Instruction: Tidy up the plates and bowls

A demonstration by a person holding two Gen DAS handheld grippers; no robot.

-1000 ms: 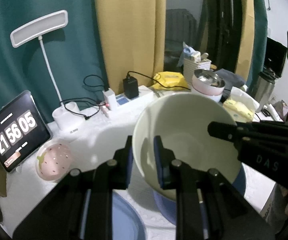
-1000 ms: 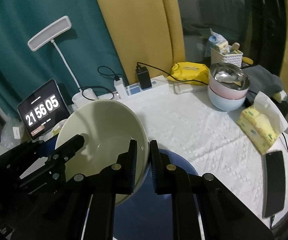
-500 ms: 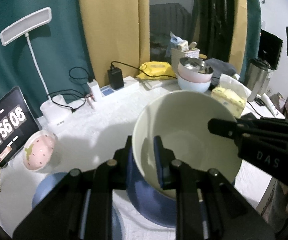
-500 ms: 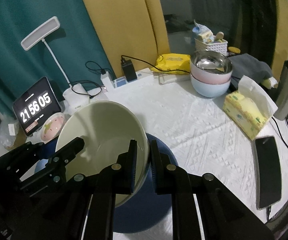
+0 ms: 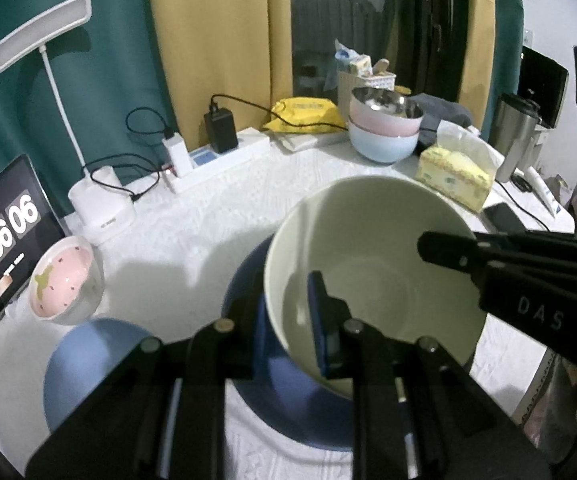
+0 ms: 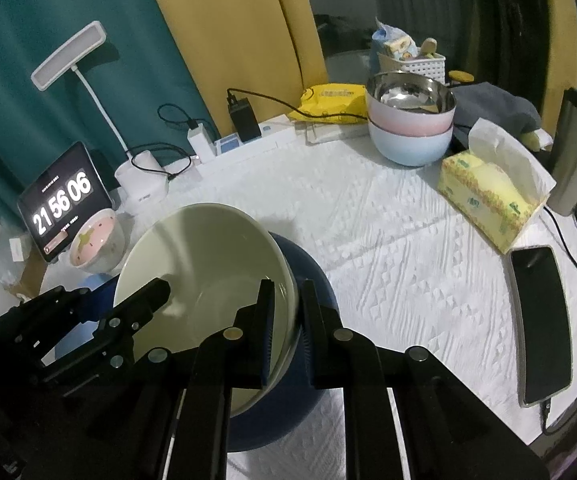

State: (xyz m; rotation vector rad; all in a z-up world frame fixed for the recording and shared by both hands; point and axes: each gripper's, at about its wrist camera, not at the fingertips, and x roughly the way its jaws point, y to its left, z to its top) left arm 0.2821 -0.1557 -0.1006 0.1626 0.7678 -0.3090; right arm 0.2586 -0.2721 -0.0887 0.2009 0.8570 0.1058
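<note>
Left tongs (image 5: 288, 312) pinched the near rim of the cream bowl (image 5: 372, 256), held over a dark blue bowl (image 5: 244, 292). Nearby sat a strawberry bowl (image 5: 64, 280) and a pale blue plate (image 5: 92, 360); whether bowl touched bowl was unclear.

From the right wrist, right tongs (image 6: 288, 320) clenched the cream bowl's (image 6: 204, 256) opposite rim. Stacked bowls (image 6: 410, 128), tissue box (image 6: 484, 196) and phone (image 6: 540, 320) lined the tabletop (image 6: 368, 220) edge, leaving bare cloth between.

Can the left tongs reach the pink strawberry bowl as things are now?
Probably not yet: the left tongs are shut on the cream bowl rim, shared with the right tongs. The strawberry bowl itself stands uncovered.
</note>
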